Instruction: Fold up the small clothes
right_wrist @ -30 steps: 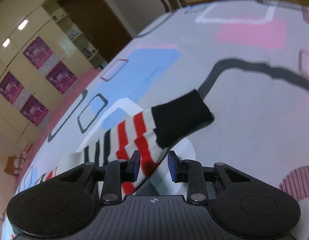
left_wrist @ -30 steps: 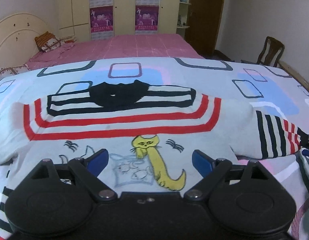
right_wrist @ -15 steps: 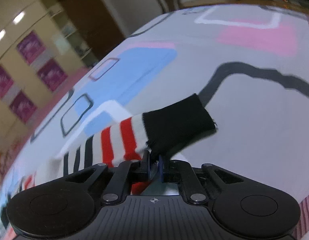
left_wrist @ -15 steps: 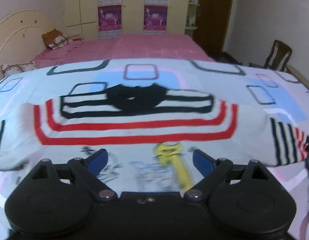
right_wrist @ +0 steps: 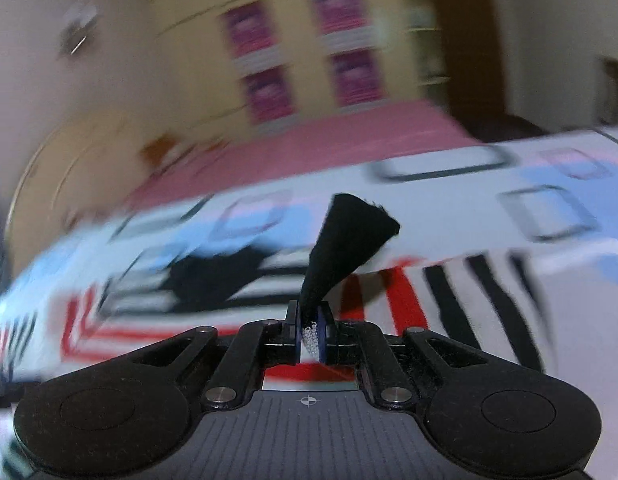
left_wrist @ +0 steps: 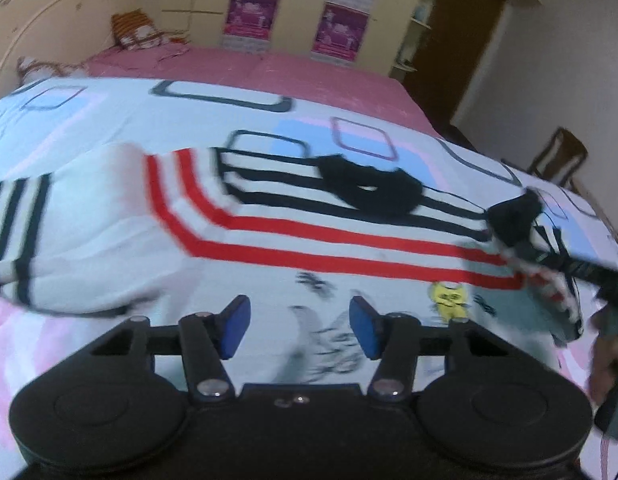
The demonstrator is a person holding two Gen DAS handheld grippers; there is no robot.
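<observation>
My right gripper (right_wrist: 312, 330) pinches the black sleeve cuff (right_wrist: 349, 240), lifted above the striped sweater (left_wrist: 289, 240) on the bed (left_wrist: 229, 116). My left gripper (left_wrist: 297, 328) is closing, nothing between.

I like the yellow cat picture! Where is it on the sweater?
In the left wrist view, the yellow cat sits on the sweater front, just below the lowest red stripe, right of the left gripper.

One striped sweater (left_wrist: 293, 236) lies on one patterned bedsheet (left_wrist: 213, 116), and two grippers are in view, the left gripper (left_wrist: 299, 326) and the right gripper (right_wrist: 312, 330). Four purple posters (left_wrist: 251, 10) hang on the cupboard doors. One wooden chair (left_wrist: 563, 158) stands by the wall, and two cushions (left_wrist: 135, 32) lie at the headboard.
</observation>
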